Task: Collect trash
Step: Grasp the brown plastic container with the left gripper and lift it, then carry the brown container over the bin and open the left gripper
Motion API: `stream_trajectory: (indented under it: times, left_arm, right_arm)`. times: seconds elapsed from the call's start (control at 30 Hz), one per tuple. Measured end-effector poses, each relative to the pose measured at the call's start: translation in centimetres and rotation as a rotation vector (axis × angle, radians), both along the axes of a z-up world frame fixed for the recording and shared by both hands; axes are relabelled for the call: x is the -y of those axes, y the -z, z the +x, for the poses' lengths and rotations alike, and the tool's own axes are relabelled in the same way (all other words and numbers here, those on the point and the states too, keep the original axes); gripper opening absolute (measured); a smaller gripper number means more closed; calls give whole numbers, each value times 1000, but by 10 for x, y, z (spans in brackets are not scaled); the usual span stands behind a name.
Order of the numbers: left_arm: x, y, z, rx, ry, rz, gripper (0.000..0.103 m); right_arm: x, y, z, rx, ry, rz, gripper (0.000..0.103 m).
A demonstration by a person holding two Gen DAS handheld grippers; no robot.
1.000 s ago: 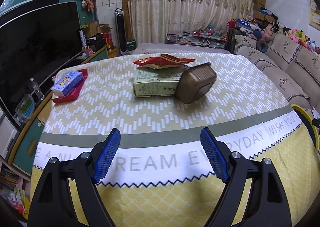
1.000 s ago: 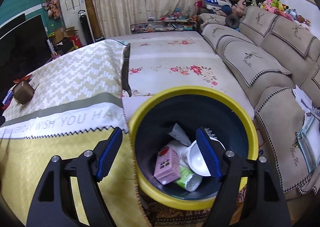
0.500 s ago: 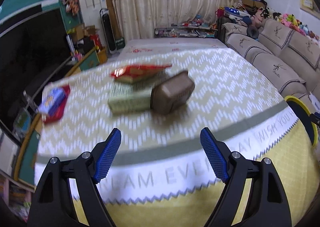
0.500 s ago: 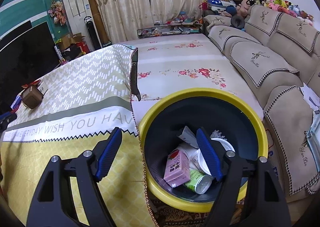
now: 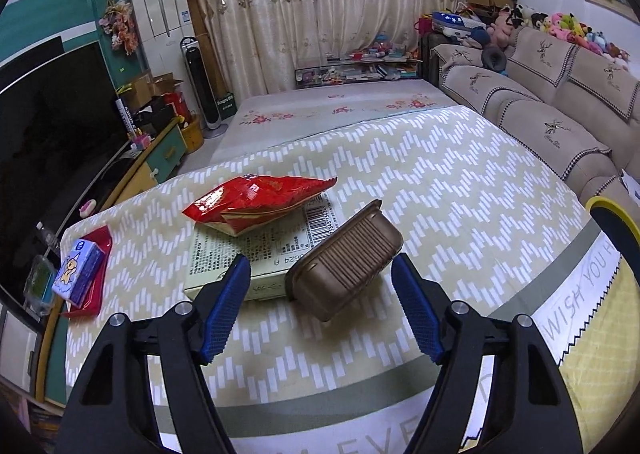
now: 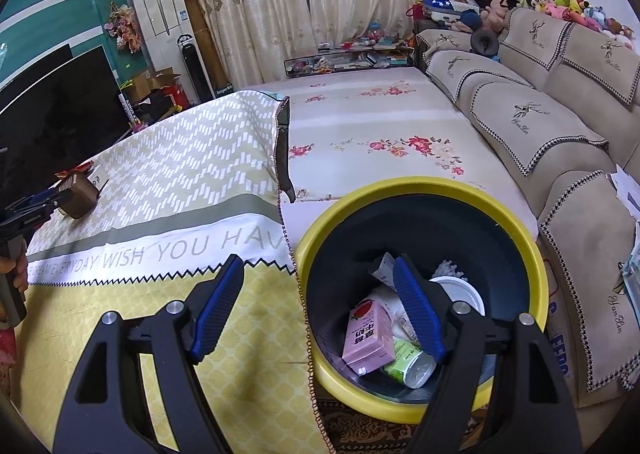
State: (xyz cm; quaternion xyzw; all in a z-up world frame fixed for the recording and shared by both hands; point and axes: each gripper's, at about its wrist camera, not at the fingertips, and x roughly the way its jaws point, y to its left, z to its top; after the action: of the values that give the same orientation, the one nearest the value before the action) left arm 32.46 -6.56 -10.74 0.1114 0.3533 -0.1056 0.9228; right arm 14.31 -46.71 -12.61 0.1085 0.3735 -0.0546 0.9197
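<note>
The brown tray [image 5: 347, 259] lies tipped on its side on the tablecloth [image 5: 460, 190], leaning on the flat box [image 5: 256, 254], its long axis running from near-left to far-right. The left gripper [image 5: 320, 278] frames it, jaws just narrowing, not yet touching. The right gripper [image 6: 318, 306] hangs spread and empty over the bin [image 6: 420, 190].

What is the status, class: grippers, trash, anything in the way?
Left gripper closing around brown tray, pads not yet touching. Right gripper open, empty, over yellow bin. Red wrapper and box untouched; path clear.
</note>
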Motion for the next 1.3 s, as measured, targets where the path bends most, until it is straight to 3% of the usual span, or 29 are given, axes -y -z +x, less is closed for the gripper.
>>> stream_trajectory:
  times: [0.3,0.33,0.47,0.9,1.3]
  left_arm:
    - [10,9,-1,-3,38,21,51]
    - [12,8,-2,0,45,22,41]
    - [20,6,-11,3,82,24,30]
    - [37,-8,-37,7,166,-20,29]
    - [62,-27,-85,7,219,-13,29]
  right_arm:
    - [-2,-1,0,3,-11,13,73]
    - [-2,-1,0,4,-12,15,73]
    - [-1,-2,-2,6,-14,21,73]
    - [5,-6,-5,12,-17,37,73]
    - [15,-8,-14,19,6,27,73]
